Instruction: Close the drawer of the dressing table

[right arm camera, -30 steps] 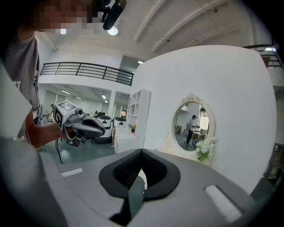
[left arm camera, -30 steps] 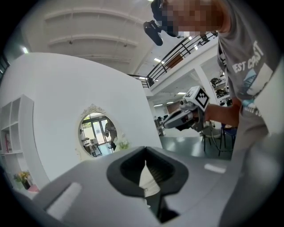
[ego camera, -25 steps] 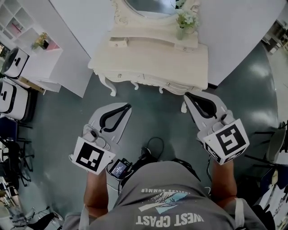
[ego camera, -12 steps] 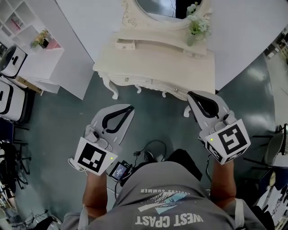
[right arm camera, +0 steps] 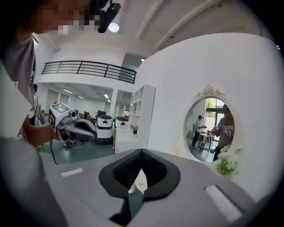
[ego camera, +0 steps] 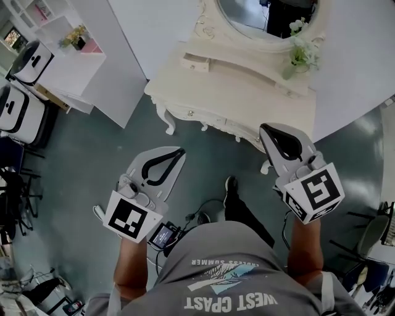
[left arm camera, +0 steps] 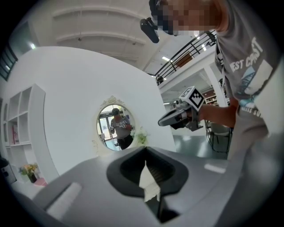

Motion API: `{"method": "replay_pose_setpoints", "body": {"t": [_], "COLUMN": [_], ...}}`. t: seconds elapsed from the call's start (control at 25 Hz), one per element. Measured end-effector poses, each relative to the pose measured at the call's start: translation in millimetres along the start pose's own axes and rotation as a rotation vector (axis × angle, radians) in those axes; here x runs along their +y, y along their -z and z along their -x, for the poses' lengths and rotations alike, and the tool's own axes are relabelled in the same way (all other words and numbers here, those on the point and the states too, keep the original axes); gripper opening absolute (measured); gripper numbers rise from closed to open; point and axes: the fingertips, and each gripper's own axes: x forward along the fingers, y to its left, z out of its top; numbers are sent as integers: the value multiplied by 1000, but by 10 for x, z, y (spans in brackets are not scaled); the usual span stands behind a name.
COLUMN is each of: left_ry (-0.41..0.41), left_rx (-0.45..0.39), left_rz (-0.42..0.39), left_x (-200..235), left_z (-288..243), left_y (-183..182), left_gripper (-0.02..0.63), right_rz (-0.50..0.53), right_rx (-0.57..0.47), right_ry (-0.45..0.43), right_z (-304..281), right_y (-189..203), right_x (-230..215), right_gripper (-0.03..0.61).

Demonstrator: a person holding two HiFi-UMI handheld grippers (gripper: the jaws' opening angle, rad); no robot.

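While both keep their jaws pressed together on nothing, the left gripper [ego camera: 177, 152] hangs over bare floor [ego camera: 203, 163] short of the front edge of the dressing table [ego camera: 247, 92], and the right gripper [ego camera: 265, 128] is just beside that edge. The drawer [ego camera: 196, 62] juts open at the table's rear left.

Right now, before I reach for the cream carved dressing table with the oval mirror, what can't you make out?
- Head view: the front drawers of the cream carved dressing table are seen from steeply above; shut or ajar is unclear.
- Head view: the right gripper covers part of the table's right front.
- Head view: the oval mirror is cut by the top edge.
- Gripper views: the grey body in front hides the table below the mirror.
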Motion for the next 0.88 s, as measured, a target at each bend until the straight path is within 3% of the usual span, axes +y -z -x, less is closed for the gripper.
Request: {"method": "replay_pose_setpoints", "body": {"t": [0.32,0.88], "left_ry": [-143,-276], "left_rx": [66,161], "left_rz": [43,38], "left_x": [499,866], "left_z": [-417,-1254], "left_y": [16,-87], "left_gripper": [3,3], "right_rz": [19,16], "right_rx": [-26,-67], "right_ry": [-150,-327], "right_z": [-741,-1438], "right_y": [-91,-32], "right_x": [-478,-1291], "right_gripper": [2,1]}}
